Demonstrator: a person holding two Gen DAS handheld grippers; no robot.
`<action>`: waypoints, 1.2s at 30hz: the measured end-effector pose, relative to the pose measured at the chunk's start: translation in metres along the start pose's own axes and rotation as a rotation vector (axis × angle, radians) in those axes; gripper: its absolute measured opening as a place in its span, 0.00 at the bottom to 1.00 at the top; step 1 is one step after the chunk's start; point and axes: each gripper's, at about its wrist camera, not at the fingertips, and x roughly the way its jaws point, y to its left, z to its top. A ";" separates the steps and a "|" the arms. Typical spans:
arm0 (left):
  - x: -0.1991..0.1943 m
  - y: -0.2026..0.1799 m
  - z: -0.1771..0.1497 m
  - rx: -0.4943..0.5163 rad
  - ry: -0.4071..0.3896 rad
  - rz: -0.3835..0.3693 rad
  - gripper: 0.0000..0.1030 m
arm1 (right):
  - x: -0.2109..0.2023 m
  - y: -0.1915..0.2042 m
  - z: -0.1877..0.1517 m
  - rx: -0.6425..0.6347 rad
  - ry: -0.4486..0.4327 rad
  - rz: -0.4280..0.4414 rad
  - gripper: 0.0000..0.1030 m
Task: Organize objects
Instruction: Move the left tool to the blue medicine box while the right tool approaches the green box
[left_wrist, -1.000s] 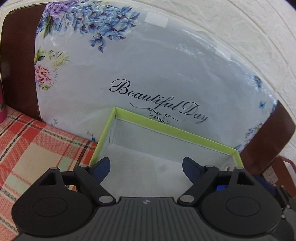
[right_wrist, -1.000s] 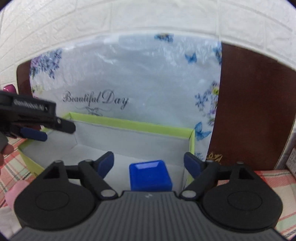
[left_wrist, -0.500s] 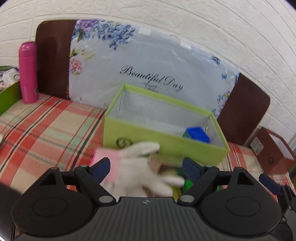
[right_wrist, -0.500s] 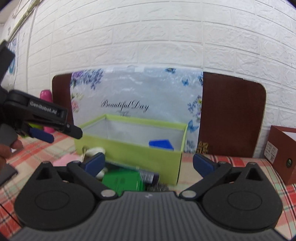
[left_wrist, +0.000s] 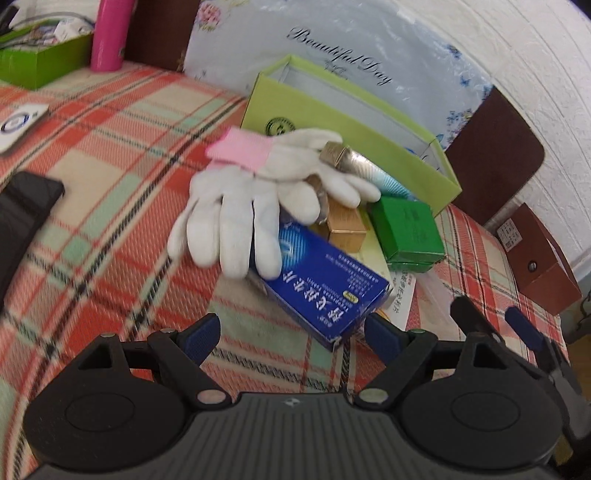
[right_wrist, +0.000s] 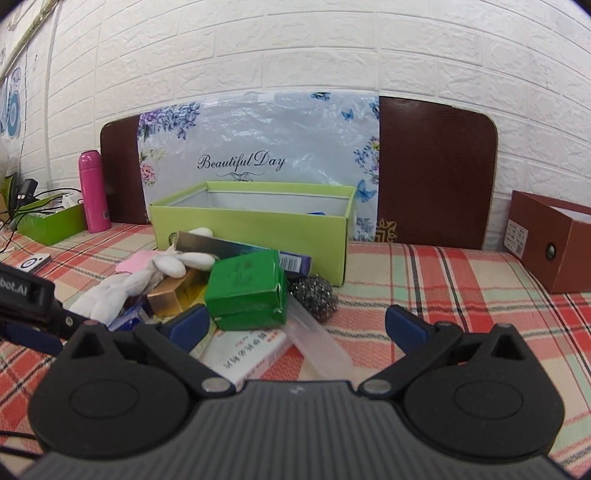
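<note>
The blue box (left_wrist: 325, 284) lies just ahead of the empty, wide-open left tool (left_wrist: 291, 332).

Both views are bright and evenly lit, with soft daylight-like light and only faint shadows under the pile of objects. The plastic sheet (right_wrist: 258, 147) behind the lime box (right_wrist: 251, 225) catches pale glare across its wrinkles. Fisheye bending curves the brick wall (right_wrist: 295, 55) and darkens the corners. The left wrist view is slightly smeared (motion blur, most plainly on the plaid cloth (left_wrist: 110, 166) and the white gloves (left_wrist: 240, 206)), while the right wrist view is sharper, softening only near its edges.
</note>
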 end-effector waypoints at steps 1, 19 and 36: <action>0.002 0.000 0.001 -0.024 0.000 -0.004 0.86 | -0.003 -0.001 -0.002 0.003 0.001 -0.002 1.00; 0.035 -0.004 0.037 -0.218 -0.043 0.031 0.86 | -0.012 -0.013 -0.014 0.077 0.036 -0.009 1.00; -0.004 0.025 -0.003 0.029 0.017 0.022 0.76 | 0.015 0.015 0.004 -0.060 0.016 0.025 0.98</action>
